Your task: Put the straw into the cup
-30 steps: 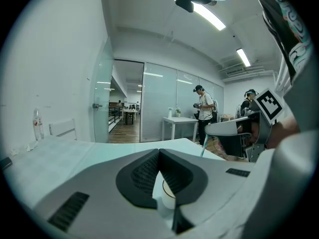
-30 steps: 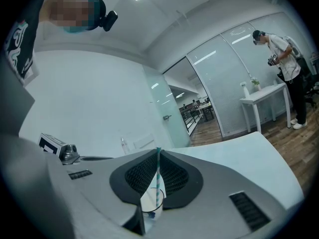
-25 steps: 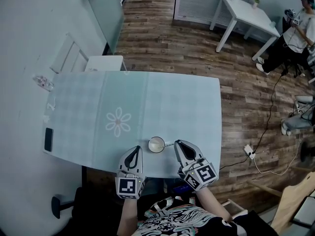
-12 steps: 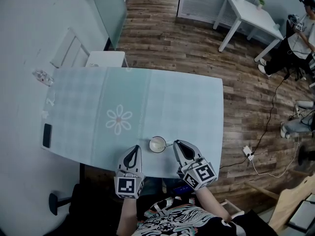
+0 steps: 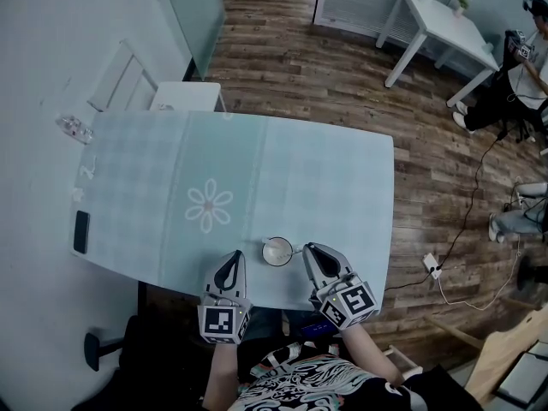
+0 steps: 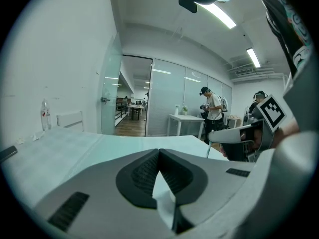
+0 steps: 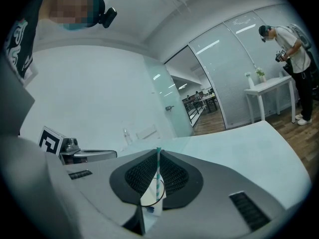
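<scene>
A white cup (image 5: 274, 252) stands near the front edge of the teal table (image 5: 325, 169). A thin straw (image 5: 294, 250) leans out of the cup to the right and reaches the tip of my right gripper (image 5: 307, 247), which is shut on its upper end. In the right gripper view the teal-striped straw (image 7: 158, 171) stands upright between the closed jaws (image 7: 158, 151), with the cup (image 7: 149, 195) rim below it. My left gripper (image 5: 235, 255) rests left of the cup, apart from it. Its jaws (image 6: 159, 151) are shut with nothing between them.
A dark phone (image 5: 80, 232) lies at the table's left edge and a plastic bottle (image 5: 75, 128) at its far left corner. A white chair (image 5: 184, 95) stands behind the table. A small white table (image 5: 437, 20), a person (image 5: 514, 67) and a floor power strip (image 5: 431, 264) are to the right.
Only the head view has drifted slightly. The cup, the straw and both grippers keep their places.
</scene>
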`<state>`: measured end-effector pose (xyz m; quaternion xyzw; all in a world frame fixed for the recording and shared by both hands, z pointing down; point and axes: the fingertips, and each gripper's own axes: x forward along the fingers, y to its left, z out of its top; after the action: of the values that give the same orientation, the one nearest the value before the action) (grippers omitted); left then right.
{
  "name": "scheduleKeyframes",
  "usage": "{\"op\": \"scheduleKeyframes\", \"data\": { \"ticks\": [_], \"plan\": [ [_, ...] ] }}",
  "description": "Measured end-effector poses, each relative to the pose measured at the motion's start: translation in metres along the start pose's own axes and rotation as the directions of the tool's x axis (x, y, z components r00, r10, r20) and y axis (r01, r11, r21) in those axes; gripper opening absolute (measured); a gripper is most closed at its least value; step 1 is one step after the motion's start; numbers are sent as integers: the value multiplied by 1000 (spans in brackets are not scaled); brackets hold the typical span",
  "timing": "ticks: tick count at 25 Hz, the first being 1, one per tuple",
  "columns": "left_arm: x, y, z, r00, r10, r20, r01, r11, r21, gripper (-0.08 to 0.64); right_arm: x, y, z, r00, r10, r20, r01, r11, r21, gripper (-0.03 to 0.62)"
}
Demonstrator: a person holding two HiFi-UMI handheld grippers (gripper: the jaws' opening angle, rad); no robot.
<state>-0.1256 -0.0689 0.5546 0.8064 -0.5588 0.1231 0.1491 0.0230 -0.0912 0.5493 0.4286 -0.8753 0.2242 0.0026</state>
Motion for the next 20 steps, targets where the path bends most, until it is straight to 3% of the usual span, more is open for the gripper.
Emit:
{"op": "scheduleKeyframes", "data": {
  "ticks": [20],
  "plan": [
    [10, 9, -8, 1000, 10, -3, -10, 999, -39, 11, 21, -8, -4, 999, 12, -32, -11, 1000, 7, 28]
  ]
}}
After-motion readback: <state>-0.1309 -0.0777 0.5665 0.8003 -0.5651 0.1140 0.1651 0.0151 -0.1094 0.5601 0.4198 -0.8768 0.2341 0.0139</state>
